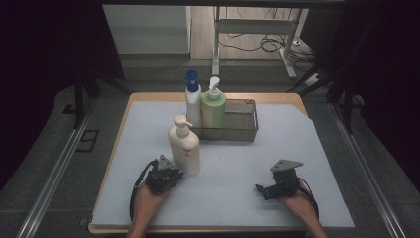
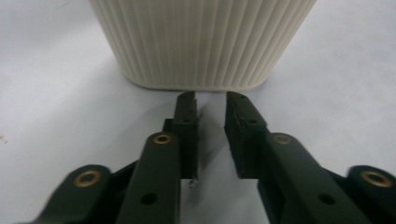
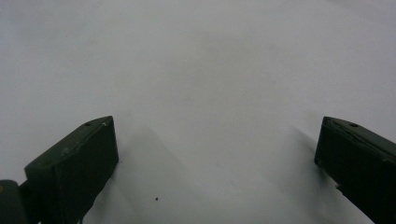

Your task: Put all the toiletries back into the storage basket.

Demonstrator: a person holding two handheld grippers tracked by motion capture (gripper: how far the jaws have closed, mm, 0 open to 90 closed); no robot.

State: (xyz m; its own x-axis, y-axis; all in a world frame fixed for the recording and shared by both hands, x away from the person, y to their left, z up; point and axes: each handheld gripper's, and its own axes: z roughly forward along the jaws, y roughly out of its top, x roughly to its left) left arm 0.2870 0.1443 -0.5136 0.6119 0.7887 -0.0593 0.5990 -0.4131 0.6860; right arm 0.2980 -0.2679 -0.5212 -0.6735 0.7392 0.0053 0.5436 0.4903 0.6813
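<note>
- Left hand-held gripper [image 2: 210,100] rests on the surface [image 1: 237,163], jaws slightly apart and empty, just short of the ribbed cream pump bottle [image 1: 184,147] standing upright.
- Right hand-held gripper [image 1: 260,189]: jaws wide apart, empty.

A pump bottle [image 1: 185,146] stands on the counter [image 1: 233,173] in front of a wire basket [image 1: 242,130] whose left end holds a spray bottle [image 1: 192,99] and, right of it, another pump bottle [image 1: 213,105].
</note>
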